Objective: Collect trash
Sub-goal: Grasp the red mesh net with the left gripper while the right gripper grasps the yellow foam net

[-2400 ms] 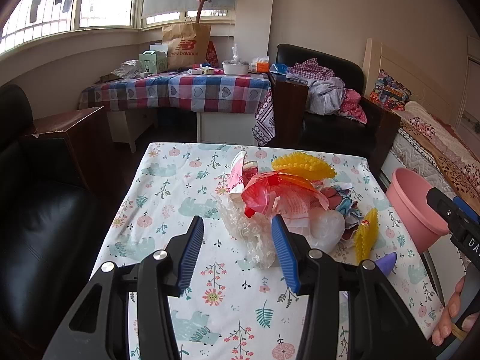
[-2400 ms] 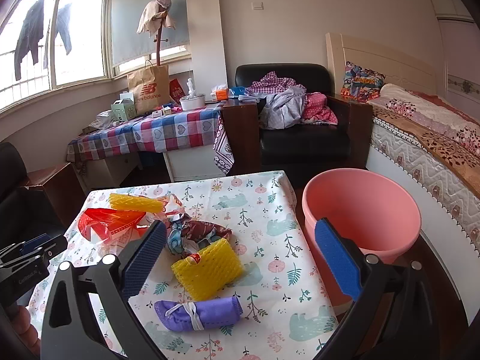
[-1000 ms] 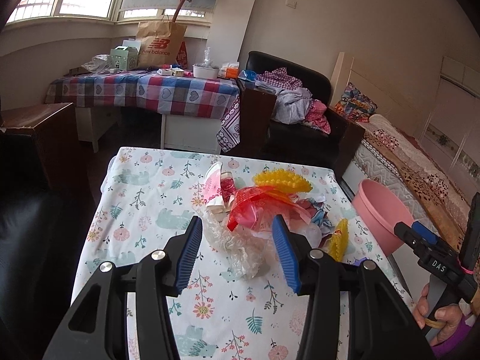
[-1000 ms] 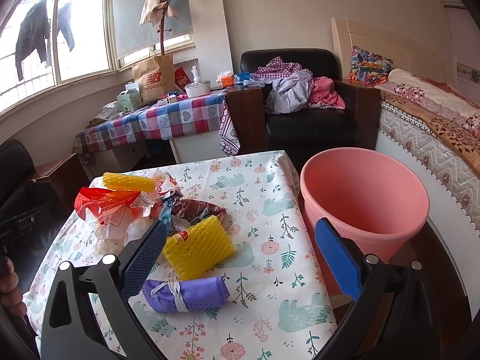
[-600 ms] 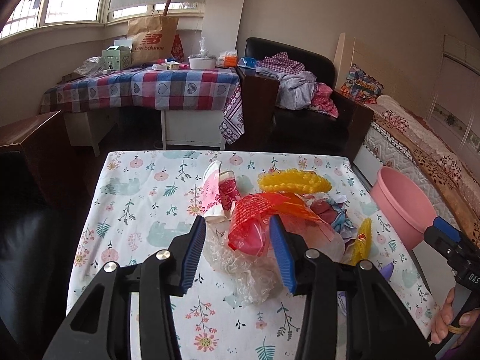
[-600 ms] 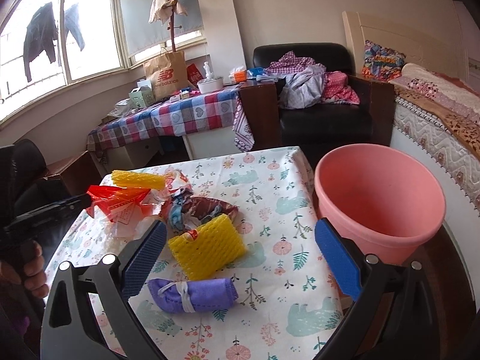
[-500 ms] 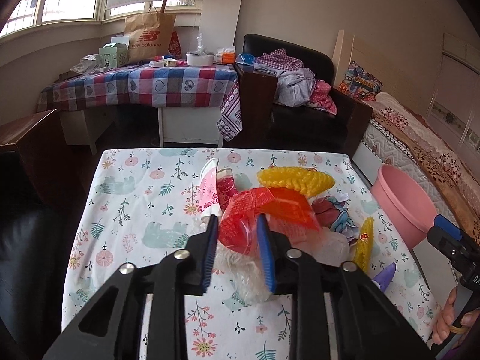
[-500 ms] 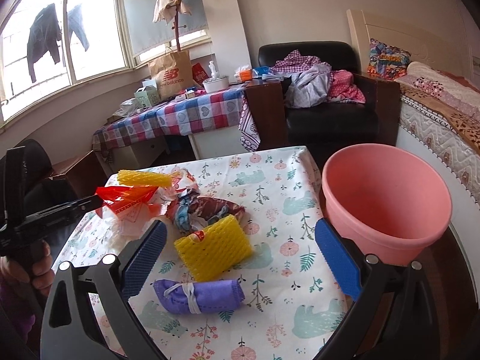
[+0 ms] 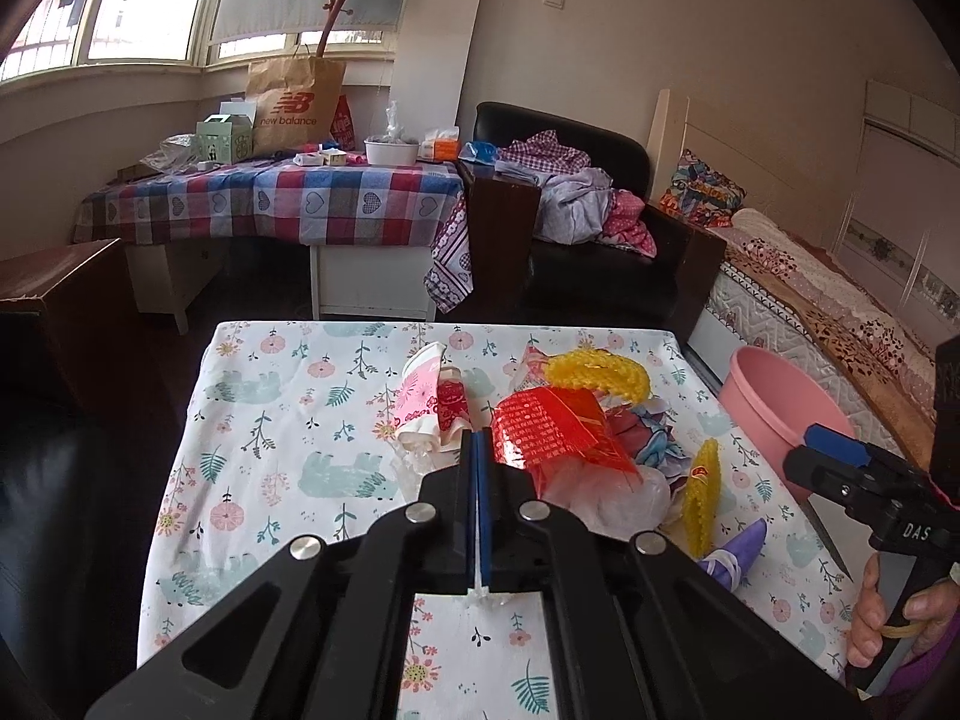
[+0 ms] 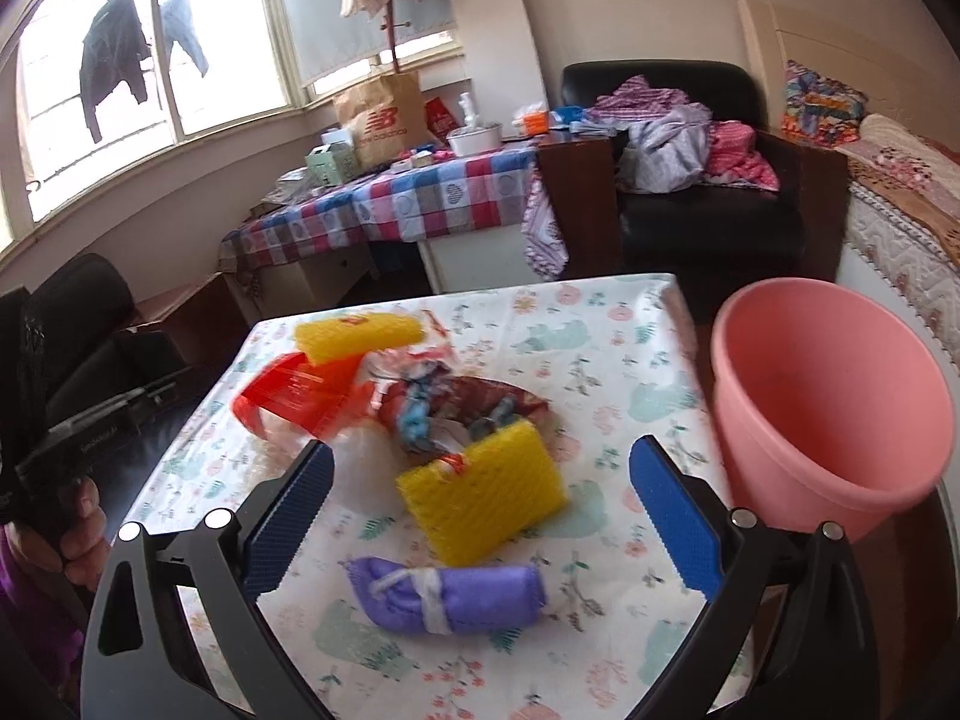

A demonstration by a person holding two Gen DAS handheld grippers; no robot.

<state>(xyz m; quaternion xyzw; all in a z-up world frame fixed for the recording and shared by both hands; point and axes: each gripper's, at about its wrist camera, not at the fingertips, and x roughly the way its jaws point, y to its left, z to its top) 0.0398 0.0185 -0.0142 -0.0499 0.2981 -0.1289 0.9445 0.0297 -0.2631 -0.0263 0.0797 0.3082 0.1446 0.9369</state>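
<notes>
Beside the bucket (image 10: 828,414): left gripper (image 9: 479,450), open earlier, now clamped on clear bag (image 9: 600,495), pickup begun; right gripper (image 10: 480,516) held apart.

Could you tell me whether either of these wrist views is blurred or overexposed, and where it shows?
Left wrist view: sharp, the red plastic bag and New Balance paper bag print crisp; windows somewhat bright. Right wrist view: motion-blurred, the yellow foam net and purple bundle smeared; the windows are blown out white behind the hanging clothes. Both show fisheye bending and dark corners.
</notes>
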